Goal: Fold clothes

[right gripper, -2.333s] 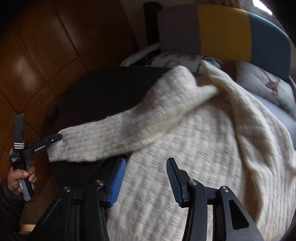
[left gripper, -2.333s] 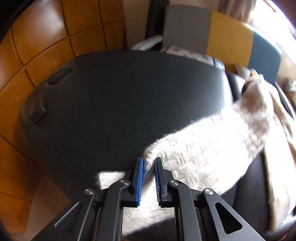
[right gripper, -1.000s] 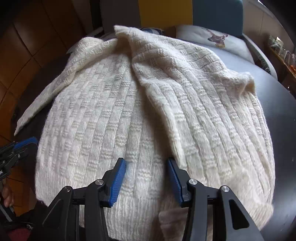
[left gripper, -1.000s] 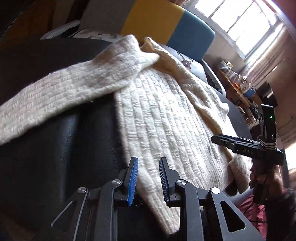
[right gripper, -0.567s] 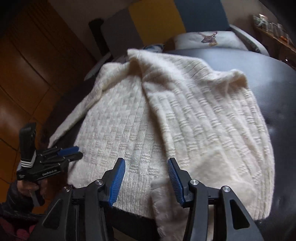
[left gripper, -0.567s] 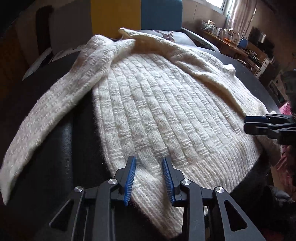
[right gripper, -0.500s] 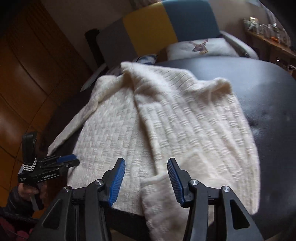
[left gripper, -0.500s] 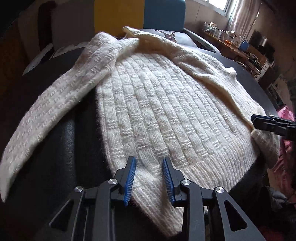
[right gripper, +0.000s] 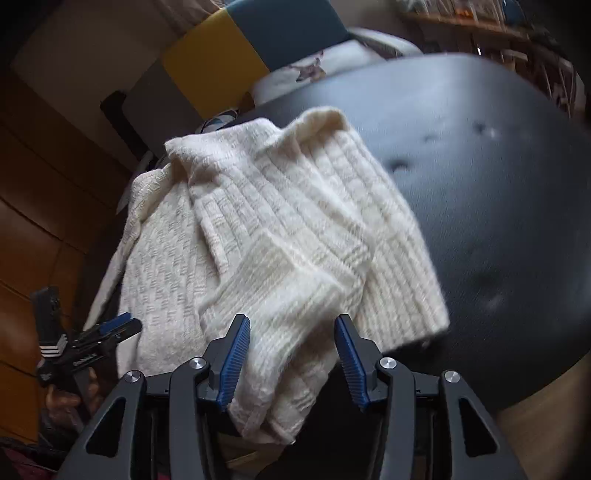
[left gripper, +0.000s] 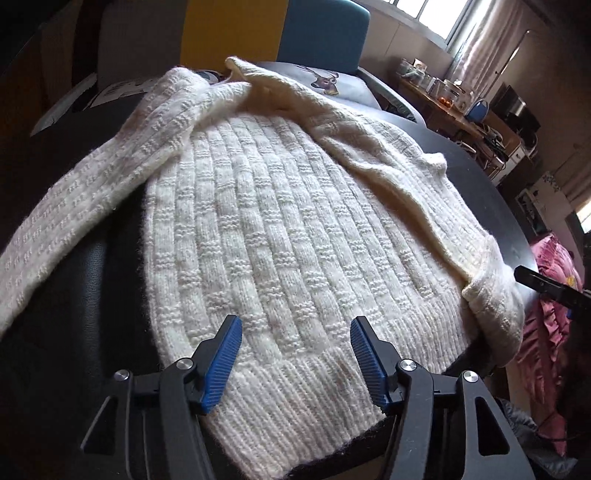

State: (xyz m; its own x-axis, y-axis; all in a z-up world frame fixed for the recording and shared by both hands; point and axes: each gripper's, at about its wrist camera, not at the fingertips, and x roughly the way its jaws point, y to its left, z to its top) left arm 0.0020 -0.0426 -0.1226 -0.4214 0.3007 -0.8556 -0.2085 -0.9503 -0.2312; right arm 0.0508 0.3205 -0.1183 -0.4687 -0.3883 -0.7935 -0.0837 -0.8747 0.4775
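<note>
We see a cream-white sweater (left gripper: pixel 295 229) knitted in a basket-weave check of ribbed and purled blocks, its hem plainly ribbed. It lies on a black leather-like surface (right gripper: pixel 498 177). Both sets of tongs, left (left gripper: pixel 295 354) and right (right gripper: pixel 291 354), are black with ridged blue pads. Behind stands a chair (left gripper: pixel 258 33) in grey, yellow and teal panels, and a pale cushion (left gripper: pixel 332 83) bears a deer print. Pink fabric (left gripper: pixel 550 332) shows at the right.

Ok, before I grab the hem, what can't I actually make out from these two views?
- Right wrist view: motion blur smears the sweater and the black table.
- Right wrist view: the sleeve cuff hangs behind the right gripper; contact is unclear.
- Left wrist view: the left sleeve is cut off by the frame edge.
- Left wrist view: the hem under the left gripper drops out of sight.
</note>
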